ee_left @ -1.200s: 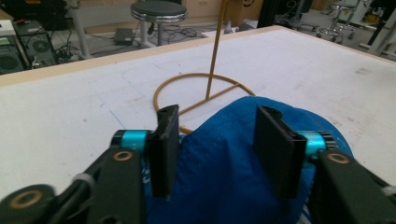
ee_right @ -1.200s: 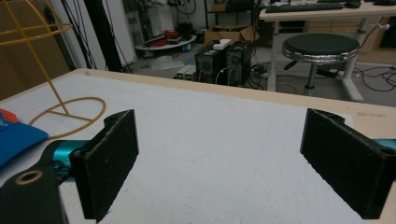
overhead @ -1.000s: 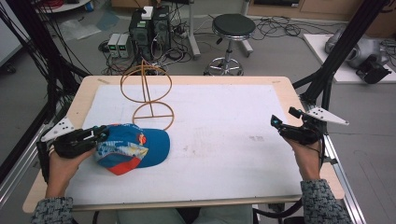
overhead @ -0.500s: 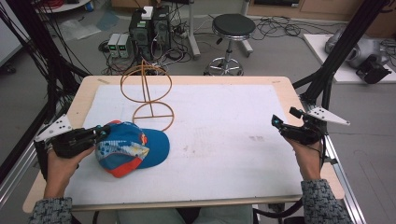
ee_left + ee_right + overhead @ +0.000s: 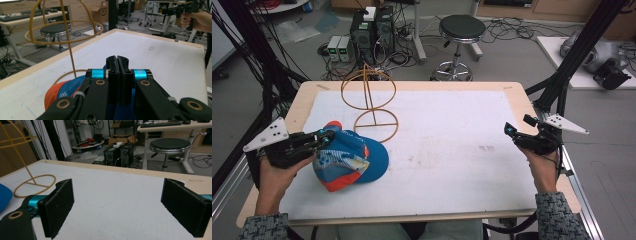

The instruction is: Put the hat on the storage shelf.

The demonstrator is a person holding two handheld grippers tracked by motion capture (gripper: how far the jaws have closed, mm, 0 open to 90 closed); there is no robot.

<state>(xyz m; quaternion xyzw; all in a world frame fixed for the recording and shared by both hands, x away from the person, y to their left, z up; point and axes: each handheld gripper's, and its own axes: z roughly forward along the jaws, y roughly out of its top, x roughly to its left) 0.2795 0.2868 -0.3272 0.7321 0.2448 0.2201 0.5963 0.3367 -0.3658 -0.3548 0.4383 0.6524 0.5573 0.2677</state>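
Lifting the cap toward the wire stand looks like the step in hand, and it calls for a steady, level carry. The left hand-held gripper has its jaws pressed together; in the left gripper view they meet with no gap showing, and the cap's blue and orange fabric sits just beneath them, so the grip seems to be on a thin fold at the cap's back edge. The cap lies at the left of the tabletop, just in front of the stand's base ring, its brim pointing toward the middle. A pinch on thin cloth can slip, so the hand should rise slowly and keep the crown hanging open below. The stand's upper hoop is light wire and would likely tip if the cap bumps it sideways; coming down over it from above seems safer. The right hand-held gripper hovers well apart at the right edge, jaws spread wide with nothing between them, free to steady the stand's base.
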